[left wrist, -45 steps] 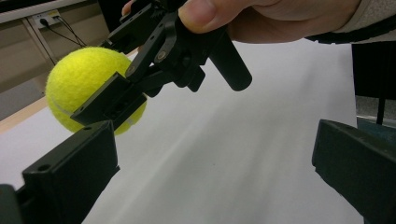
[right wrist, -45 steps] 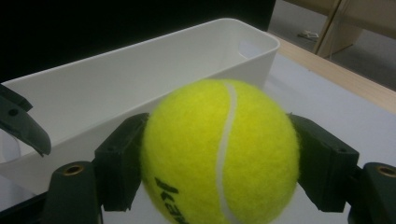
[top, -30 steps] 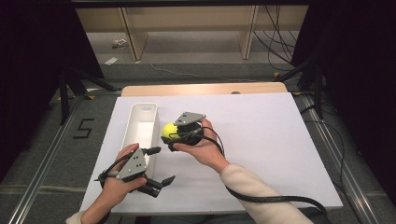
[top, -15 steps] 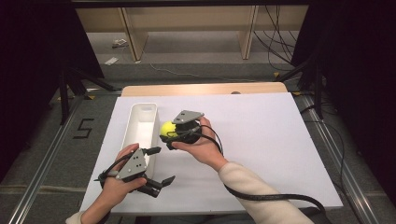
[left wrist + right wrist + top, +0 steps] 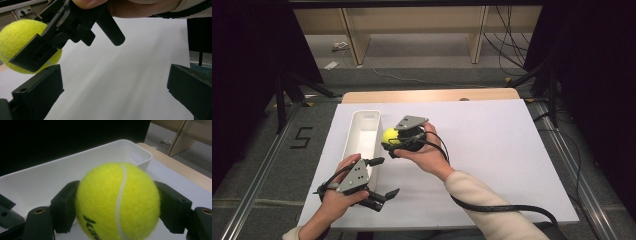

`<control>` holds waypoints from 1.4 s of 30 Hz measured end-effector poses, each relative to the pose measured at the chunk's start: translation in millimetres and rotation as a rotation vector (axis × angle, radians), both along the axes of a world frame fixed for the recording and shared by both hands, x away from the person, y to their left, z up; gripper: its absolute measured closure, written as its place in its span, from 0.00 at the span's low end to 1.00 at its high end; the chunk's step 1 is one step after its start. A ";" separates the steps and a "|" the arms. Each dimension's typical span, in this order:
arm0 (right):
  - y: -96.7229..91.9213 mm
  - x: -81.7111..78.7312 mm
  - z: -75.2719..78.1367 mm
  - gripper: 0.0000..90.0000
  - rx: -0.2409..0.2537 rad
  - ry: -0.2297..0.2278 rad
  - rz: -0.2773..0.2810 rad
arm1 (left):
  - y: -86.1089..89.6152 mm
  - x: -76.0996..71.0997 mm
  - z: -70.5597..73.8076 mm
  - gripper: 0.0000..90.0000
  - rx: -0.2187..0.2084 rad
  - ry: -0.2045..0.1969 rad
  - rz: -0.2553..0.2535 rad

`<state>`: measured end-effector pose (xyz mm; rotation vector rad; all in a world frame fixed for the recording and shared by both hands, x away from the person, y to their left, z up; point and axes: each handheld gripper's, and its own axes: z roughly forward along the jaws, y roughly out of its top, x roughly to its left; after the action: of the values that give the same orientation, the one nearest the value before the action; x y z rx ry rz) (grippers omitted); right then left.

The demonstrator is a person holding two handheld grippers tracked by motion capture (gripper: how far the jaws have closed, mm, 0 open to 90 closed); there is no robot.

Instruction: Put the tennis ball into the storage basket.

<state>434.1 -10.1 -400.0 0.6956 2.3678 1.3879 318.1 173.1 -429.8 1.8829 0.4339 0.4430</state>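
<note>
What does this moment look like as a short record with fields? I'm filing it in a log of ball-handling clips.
Held thing: tennis ball, yellow, clamped on both sides by the right gripper
Ball position: beside the rim of the white bin, not inside it
Left gripper: jaws open, holding nothing, near the table's front edge
Surface: white table
Bin contents: none visible

Yellow tennis ball (image 5: 118, 201) clamped between the two black jaws of the right gripper (image 5: 117, 205), one pad on each side. White seam curves down its face, black lettering low on left. Behind it: white tray (image 5: 75, 157), long, open-topped, on white table (image 5: 172, 178).
</note>
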 end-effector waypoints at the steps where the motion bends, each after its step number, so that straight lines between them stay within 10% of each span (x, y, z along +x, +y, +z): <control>1: 0.9 0.3 0.8 0.29 -0.001 0.003 0.003 | 0.1 -0.1 0.1 0.00 0.000 0.000 0.000; 42: 25.2 9.3 9.9 0.29 0.002 -0.002 0.031 | -0.3 -0.1 0.2 0.00 0.003 -0.004 -0.003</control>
<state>443.4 15.1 -390.1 0.6606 2.3861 1.4036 317.9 172.8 -429.7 1.8850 0.4274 0.4455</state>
